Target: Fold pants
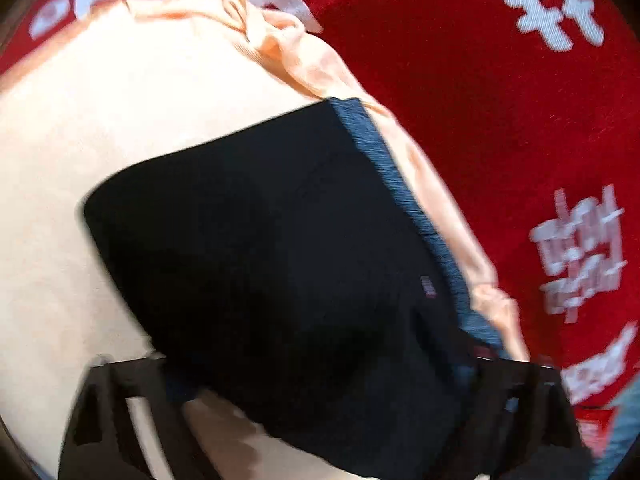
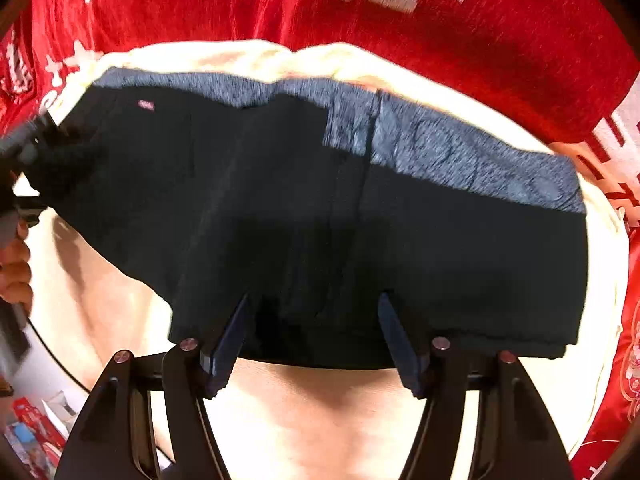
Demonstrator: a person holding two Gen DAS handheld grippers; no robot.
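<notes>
Right now your dark navy folded pants (image 2: 320, 216) lie as a squat block on the pale peach cloth-covered round cushion (image 2: 280, 420), which sits on a red velvet cloth with white woven characters (image 2: 480, 32). A grey-blue heathered waistband strip (image 2: 460, 152) runs along the far edge of the pants in the right wrist view; a small pink label (image 2: 145, 105) shows near the far left corner.

Your right gripper (image 2: 316, 344) sits at the near edge of the pants, its two blue-padded fingers (image 2: 230, 340) spread wide apart, tips touching or just over the near hem, with nothing pinched between them.

Your left gripper (image 1: 320, 392) is blurred in its own view. Its dark frame shows on either side of the near end of the pants (image 1: 280, 260), and the fabric lies across the space between the fingers; you cannot tell whether they are clamped. From the right wrist view, that left gripper (image 2: 24, 148) appears at the far left corner of the pants, with your bare hand (image 2: 16, 272) just below it.

Some red and blue packaging (image 2: 28, 428) lies at the near left, off the cushion.
</notes>
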